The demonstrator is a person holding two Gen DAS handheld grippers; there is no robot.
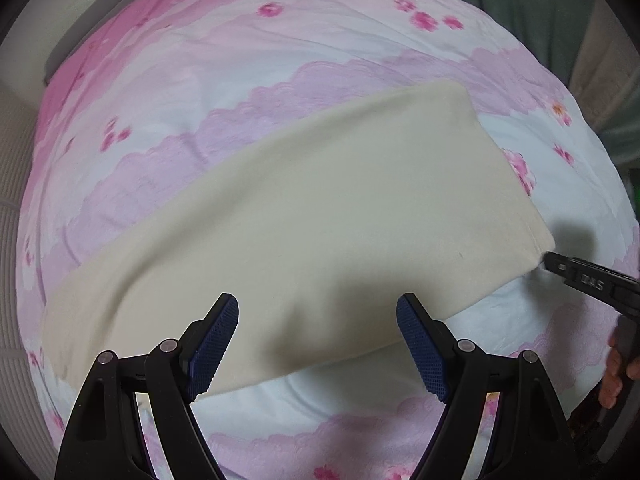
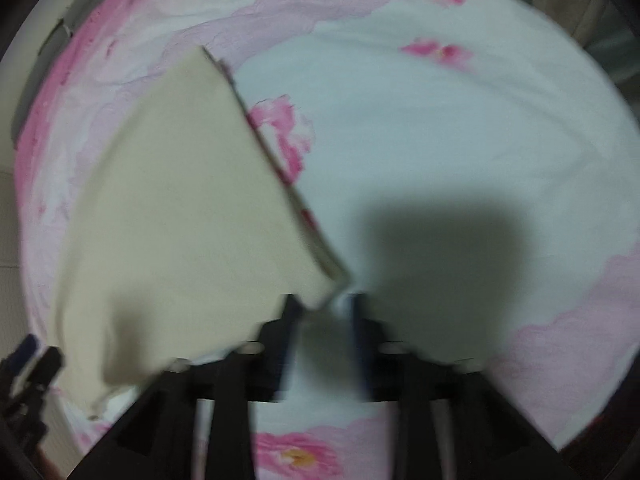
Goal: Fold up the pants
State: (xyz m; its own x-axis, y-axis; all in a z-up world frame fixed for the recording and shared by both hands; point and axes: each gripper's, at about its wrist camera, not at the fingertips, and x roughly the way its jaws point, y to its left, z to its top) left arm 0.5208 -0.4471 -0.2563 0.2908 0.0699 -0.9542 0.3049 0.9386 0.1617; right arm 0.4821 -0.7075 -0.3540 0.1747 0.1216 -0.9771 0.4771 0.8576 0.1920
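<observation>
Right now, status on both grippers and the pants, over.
Left gripper open above pants. Right gripper open at the pants' corner, not clamped. Pants folded flat on floral bedsheet. Nothing in the way.

The pants (image 1: pixel 304 216) lie on the bedsheet (image 1: pixel 248 60), ahead of the left gripper (image 1: pixel 318 344), their right corner just before the right gripper (image 2: pixel 322 308).

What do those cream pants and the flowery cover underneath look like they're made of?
The pants look like soft matte knit, maybe fleece or brushed cotton: no sheen, thick rounded fold edges. The bed cover looks like thin printed woven cotton or a blend, smooth with fine creases. Neither can be told for sure.
</observation>
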